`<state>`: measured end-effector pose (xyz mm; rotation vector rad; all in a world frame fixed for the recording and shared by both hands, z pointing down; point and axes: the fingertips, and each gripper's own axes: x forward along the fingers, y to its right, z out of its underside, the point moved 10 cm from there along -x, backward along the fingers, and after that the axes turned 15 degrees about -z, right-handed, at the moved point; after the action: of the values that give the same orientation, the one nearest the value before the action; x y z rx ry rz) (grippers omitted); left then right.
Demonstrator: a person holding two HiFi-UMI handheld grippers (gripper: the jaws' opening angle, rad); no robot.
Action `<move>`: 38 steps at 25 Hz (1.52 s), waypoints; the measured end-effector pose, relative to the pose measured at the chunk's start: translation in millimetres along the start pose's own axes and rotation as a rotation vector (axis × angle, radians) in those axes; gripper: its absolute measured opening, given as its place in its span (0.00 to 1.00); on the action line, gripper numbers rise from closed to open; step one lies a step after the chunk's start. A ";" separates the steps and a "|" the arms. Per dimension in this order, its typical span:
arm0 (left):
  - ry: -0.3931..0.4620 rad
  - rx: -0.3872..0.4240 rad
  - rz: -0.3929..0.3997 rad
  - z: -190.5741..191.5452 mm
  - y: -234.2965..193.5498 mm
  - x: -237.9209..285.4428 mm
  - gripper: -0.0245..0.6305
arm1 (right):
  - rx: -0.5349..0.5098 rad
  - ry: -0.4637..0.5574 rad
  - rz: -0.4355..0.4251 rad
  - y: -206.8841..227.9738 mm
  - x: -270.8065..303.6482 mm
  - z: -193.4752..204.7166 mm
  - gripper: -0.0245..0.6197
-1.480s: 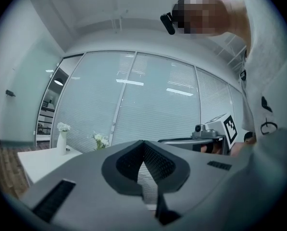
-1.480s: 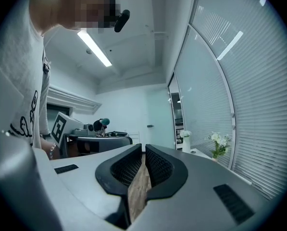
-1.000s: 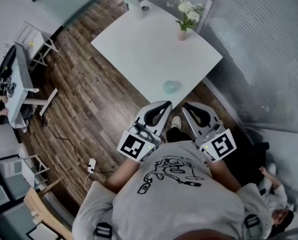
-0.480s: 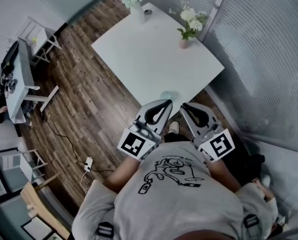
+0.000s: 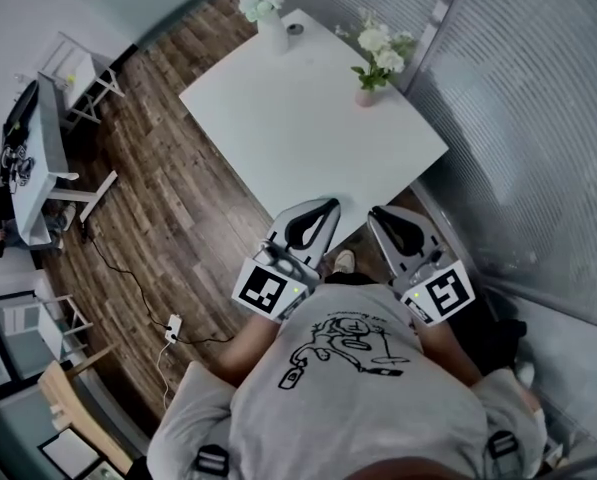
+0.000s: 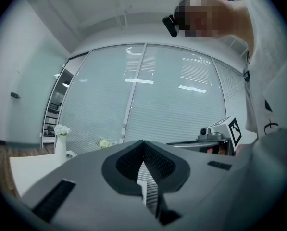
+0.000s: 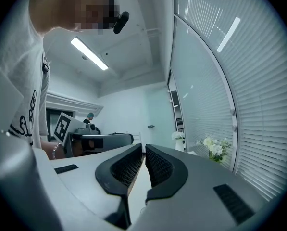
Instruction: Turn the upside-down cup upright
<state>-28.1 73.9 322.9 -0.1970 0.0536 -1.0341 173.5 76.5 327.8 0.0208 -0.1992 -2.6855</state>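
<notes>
Both the left gripper (image 5: 321, 211) and the right gripper (image 5: 383, 216) are clenched on nothing by the near corner of the table (image 5: 298, 118), and the cup shows in no view, so it seems best to find it before opening 1 gripper's jaws.

Head view looks steeply down at the table (image 5: 308, 118); both gripper views look level across it.
</notes>
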 end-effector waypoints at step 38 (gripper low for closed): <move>-0.097 0.011 0.102 13.4 -61.7 4.2 0.04 | 0.038 -0.103 0.053 -1.5 49.6 19.2 0.11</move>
<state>-76.4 41.6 347.8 -0.2317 -0.0302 -0.9214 127.3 58.9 347.4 -0.1099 -0.2792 -2.6312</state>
